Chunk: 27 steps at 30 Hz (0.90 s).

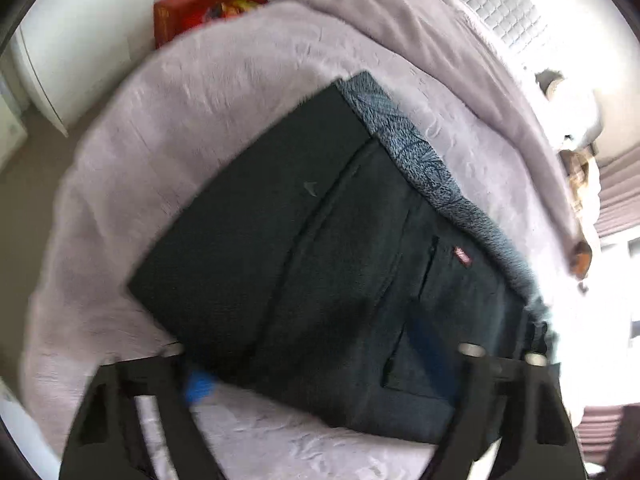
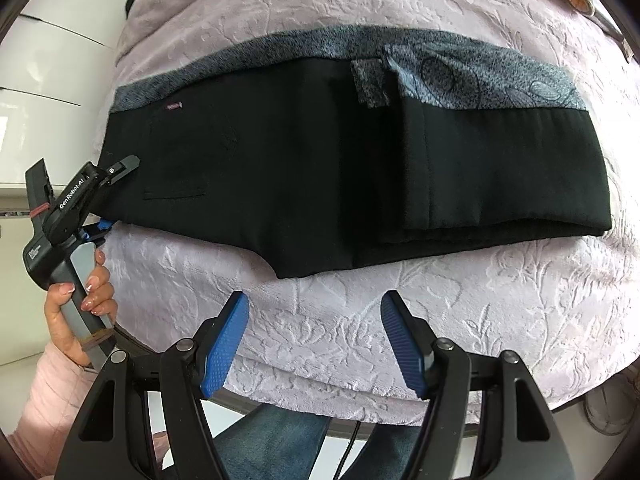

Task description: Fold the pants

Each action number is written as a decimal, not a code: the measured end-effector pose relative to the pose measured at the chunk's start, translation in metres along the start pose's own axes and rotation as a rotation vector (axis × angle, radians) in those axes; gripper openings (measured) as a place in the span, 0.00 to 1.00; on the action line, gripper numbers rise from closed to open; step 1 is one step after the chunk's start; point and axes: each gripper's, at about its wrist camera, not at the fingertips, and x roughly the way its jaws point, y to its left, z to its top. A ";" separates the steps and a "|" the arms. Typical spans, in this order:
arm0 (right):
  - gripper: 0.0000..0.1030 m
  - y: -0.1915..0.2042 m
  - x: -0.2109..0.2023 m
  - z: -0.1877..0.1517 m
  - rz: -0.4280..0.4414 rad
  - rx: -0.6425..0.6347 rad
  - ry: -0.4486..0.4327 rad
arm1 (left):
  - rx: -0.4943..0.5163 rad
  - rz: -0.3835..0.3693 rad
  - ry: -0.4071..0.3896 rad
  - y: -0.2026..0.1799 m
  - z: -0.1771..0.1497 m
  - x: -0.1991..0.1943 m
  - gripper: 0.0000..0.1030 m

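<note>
Pants (image 2: 320, 168) lie folded lengthwise on bed blanket (image 2: 440, 320). My left gripper (image 2: 116, 196) at waistband end, grip unclear. My right gripper (image 2: 316, 340) wide open, empty. Risk: one-sided lift skews layers.

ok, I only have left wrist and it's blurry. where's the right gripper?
Observer: Right gripper is open and empty, over the blanket, short of the near edge of the pants.
Operator: and is my left one actually on the fabric?
Observer: Left gripper straddles the waist-end edge, jaws apart, not closed on it.
</note>
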 end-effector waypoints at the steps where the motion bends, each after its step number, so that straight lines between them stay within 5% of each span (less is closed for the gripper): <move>1: 0.70 0.000 -0.002 0.001 0.006 -0.003 -0.008 | 0.019 0.034 -0.007 -0.002 0.001 -0.003 0.55; 4: 0.70 0.002 -0.010 0.006 0.023 -0.020 -0.031 | 0.059 0.077 -0.039 -0.009 0.001 -0.015 0.37; 9: 0.70 0.019 -0.032 0.040 0.082 -0.073 -0.068 | 0.383 0.262 -0.195 -0.063 -0.025 -0.031 0.35; 14: 0.71 0.076 -0.050 0.100 0.178 -0.207 -0.054 | 0.504 0.321 -0.243 -0.083 -0.034 -0.028 0.35; 20: 0.73 0.203 -0.024 0.164 0.204 -0.479 0.117 | 0.514 0.328 -0.256 -0.084 -0.032 -0.027 0.35; 27: 0.75 0.299 0.062 0.177 0.113 -0.642 0.393 | 0.504 0.330 -0.285 -0.085 -0.038 -0.027 0.35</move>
